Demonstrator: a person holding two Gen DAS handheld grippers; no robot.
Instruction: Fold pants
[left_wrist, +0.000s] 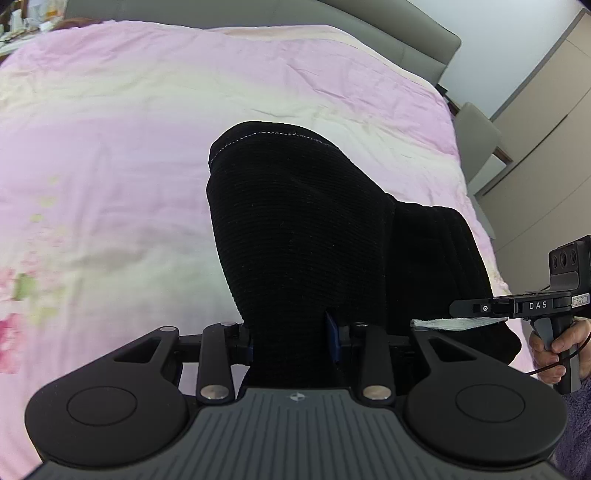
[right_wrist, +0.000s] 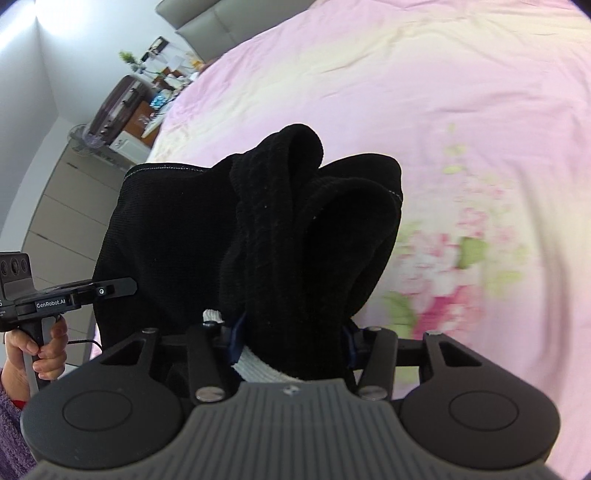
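Observation:
Black ribbed pants (left_wrist: 306, 236) hang bunched above a pink floral bed cover (left_wrist: 110, 147). My left gripper (left_wrist: 293, 341) is shut on the black fabric; the cloth fills the gap between its fingers. My right gripper (right_wrist: 291, 343) is shut on the pants (right_wrist: 266, 229) near a white ribbed waistband (right_wrist: 258, 367), which shows between its fingers. The right gripper also shows at the right edge of the left wrist view (left_wrist: 456, 307), at the pants' white band (left_wrist: 454, 323). The left gripper shows at the left in the right wrist view (right_wrist: 131, 286). The pants' stitched hem (left_wrist: 273, 133) points away from me.
A grey padded headboard (left_wrist: 406, 44) and pale wardrobe doors (left_wrist: 546, 155) lie beyond the bed. In the right wrist view a cluttered side table (right_wrist: 155, 99), a dark suitcase (right_wrist: 118, 107) and grey drawers (right_wrist: 70, 206) stand beside the bed (right_wrist: 443, 92).

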